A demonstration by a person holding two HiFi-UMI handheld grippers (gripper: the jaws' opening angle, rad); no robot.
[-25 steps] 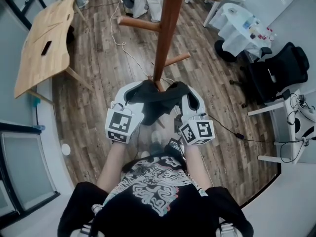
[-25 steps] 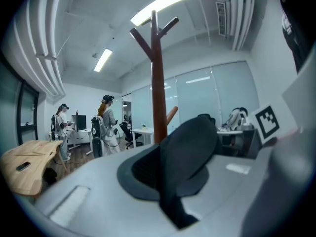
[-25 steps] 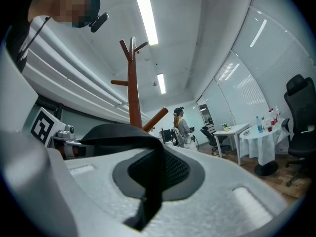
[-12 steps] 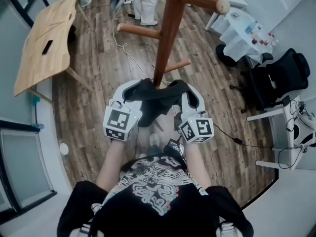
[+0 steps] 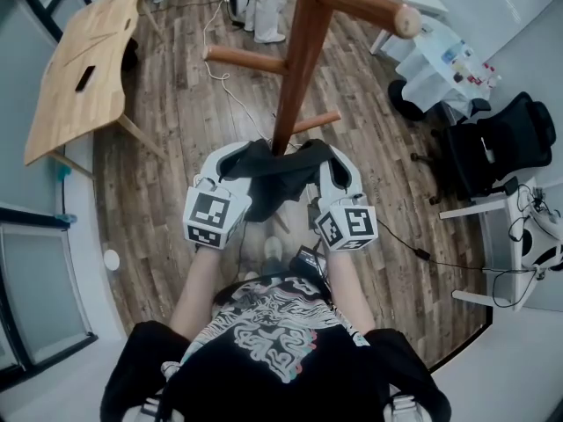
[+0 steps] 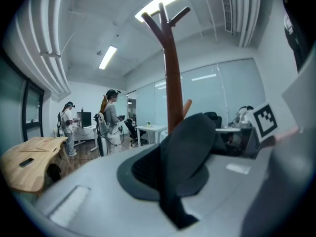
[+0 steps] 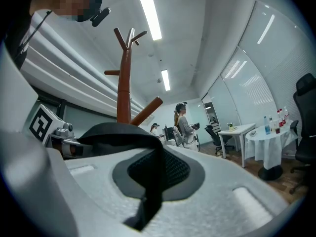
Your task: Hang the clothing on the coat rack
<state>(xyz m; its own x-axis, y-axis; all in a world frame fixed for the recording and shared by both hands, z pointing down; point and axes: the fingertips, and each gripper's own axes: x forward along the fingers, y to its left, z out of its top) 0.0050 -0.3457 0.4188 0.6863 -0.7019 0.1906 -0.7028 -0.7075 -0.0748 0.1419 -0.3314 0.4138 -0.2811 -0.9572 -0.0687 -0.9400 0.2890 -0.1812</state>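
Trouble, as we judged it, began with the largest thing before us: the coat rack [image 5: 299,69] rose as a tall brown trunk from the wooden floor [image 5: 176,156] and looked free-standing; a shove against the trunk while we reached could have rocked it. Next came the clothing [image 5: 280,176], a dark garment hanging bunched in a sagging band between our two hands, just in front of the trunk and, by both gripper views, well below its forked top; whether it touched the wood we could not tell; so gathered, it showed us no collar or loop, and a wad draped over a smooth peg might have slid straight off. The left gripper [image 5: 230,161] had its jaws pressed together on a narrow fold of the fabric; the right gripper [image 5: 334,167] pinched another thin strip the same way; with so little cloth in each bite, a tug against the wood or an uneven lift could have pulled one end free and left the garment dangling from one hand. The upper peg [image 5: 369,9] ended in a rounded knob, which could have snagged the band before it cleared; the lower peg [image 5: 248,59] jutted the other way. Smallest, a pale cable [image 5: 220,82] trailed over the floor near the rack's foot; a step closer could have caught it.
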